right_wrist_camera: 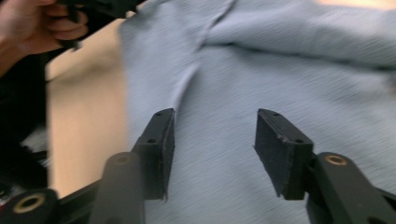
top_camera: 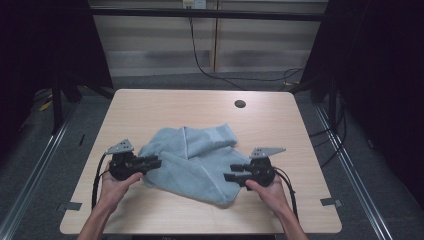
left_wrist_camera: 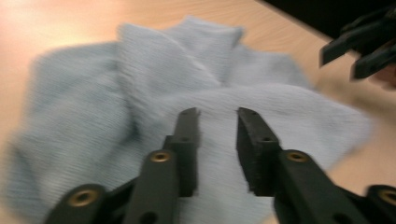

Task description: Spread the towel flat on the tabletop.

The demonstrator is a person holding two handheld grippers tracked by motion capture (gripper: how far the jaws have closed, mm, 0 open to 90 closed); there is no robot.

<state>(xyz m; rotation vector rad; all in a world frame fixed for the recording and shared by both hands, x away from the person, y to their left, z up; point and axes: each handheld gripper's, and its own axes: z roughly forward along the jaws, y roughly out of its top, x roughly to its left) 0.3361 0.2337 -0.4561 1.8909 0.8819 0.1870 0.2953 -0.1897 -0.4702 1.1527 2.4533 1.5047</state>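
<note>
A light blue towel lies crumpled and partly folded on the wooden table, toward the front. My left gripper hovers at the towel's left edge and points right. In the left gripper view its jaws stand apart above the towel, with nothing pinched between them. My right gripper sits over the towel's front right part and points left. In the right gripper view its jaws are open wide over the cloth, a seam running between them.
A round cable hole sits near the table's far edge. Bare wood surrounds the towel on all sides. Black cables run over the floor beyond the table. The person's left hand appears at the top left of the right gripper view.
</note>
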